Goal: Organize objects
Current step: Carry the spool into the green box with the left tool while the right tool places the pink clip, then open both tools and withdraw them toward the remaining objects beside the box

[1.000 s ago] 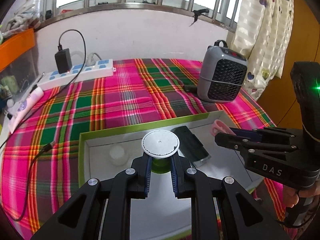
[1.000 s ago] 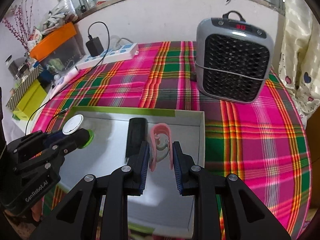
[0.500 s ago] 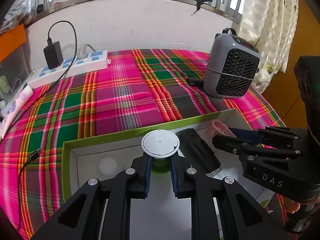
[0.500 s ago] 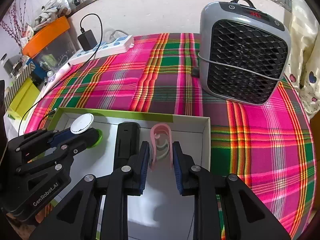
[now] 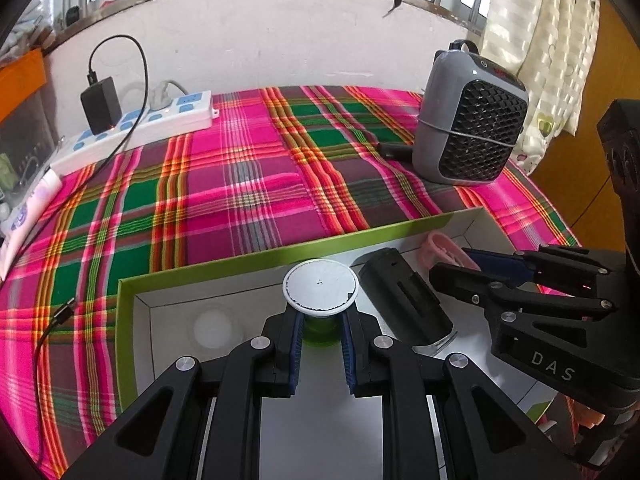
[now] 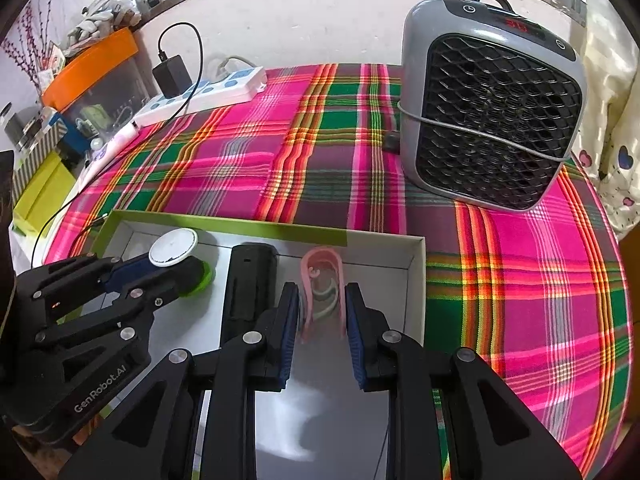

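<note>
A shallow green-edged box point(image 5: 280, 250) point(image 6: 224, 222) with a white inside lies on the plaid cloth. My left gripper point(image 5: 320, 322) point(image 6: 176, 270) is shut on a green spool with a white round top point(image 5: 319, 288) point(image 6: 173, 247), held over the box's left half. A black oblong device point(image 5: 404, 300) point(image 6: 250, 284) lies in the middle of the box. To its right, my right gripper point(image 6: 322, 312) point(image 5: 464, 264) is shut on a pink curved clip point(image 6: 322, 276) point(image 5: 440, 245) that stands on edge near the box's right wall.
A grey fan heater point(image 6: 490, 104) point(image 5: 470, 128) stands behind the box on the right. At the back left lie a white power strip point(image 5: 136, 132) point(image 6: 204, 94) with a black charger and its cable point(image 5: 56, 320). Bins and clutter line the left edge point(image 6: 52, 128); a curtain point(image 5: 540, 52) hangs right.
The left gripper with the spool has shifted toward the box's back wall, so the table's left side slid out of its view. The right gripper has edged forward with the pink clip.
</note>
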`<move>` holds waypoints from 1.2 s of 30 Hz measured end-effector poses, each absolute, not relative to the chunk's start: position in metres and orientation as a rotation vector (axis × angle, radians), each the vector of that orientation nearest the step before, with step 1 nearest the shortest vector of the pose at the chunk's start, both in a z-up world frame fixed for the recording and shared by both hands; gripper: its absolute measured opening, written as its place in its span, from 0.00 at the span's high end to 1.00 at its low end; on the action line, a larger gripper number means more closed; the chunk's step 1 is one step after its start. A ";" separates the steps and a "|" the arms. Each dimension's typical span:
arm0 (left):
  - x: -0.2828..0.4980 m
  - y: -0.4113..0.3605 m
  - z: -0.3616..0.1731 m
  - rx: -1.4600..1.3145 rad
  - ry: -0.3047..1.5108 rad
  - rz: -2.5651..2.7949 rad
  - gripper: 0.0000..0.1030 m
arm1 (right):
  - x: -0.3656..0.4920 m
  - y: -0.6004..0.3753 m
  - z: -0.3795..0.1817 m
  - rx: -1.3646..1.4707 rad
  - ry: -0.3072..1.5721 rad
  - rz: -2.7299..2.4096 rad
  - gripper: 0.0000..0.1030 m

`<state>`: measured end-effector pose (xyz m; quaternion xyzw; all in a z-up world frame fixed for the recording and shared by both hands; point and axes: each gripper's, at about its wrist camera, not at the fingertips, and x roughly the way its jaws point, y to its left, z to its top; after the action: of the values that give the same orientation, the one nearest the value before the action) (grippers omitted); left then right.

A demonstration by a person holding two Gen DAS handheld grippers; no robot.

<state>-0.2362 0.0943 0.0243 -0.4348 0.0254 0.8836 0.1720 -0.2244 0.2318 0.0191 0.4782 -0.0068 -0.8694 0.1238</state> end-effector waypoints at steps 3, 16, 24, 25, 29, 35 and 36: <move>-0.235 0.095 0.024 -1.234 0.072 2.511 0.85 | -0.225 0.231 0.019 1.398 -0.016 -2.534 0.76; -0.236 0.094 0.023 -1.248 0.078 2.506 0.71 | -0.225 0.231 0.018 1.409 -0.023 -2.528 0.76; -0.234 0.095 0.023 -1.252 0.081 2.505 0.67 | -0.225 0.231 0.018 1.402 -0.027 -2.531 0.68; -0.234 0.095 0.022 -1.253 0.079 2.505 0.67 | -0.225 0.231 0.018 1.402 -0.027 -2.531 0.67; -0.232 0.094 0.023 -1.249 0.068 2.507 0.66 | -0.224 0.231 0.019 1.403 -0.028 -2.536 0.66; -0.224 0.093 0.029 -1.233 0.064 2.516 0.63 | -0.218 0.234 0.024 1.385 -0.053 -2.543 0.62; -0.223 0.092 0.030 -1.230 0.059 2.517 0.62 | -0.217 0.235 0.025 1.379 -0.055 -2.545 0.58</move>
<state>-0.2226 0.0924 0.0298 -0.4325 0.0207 0.8854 0.1692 -0.2168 0.2348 0.0249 0.4728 -0.0189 -0.8723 0.1231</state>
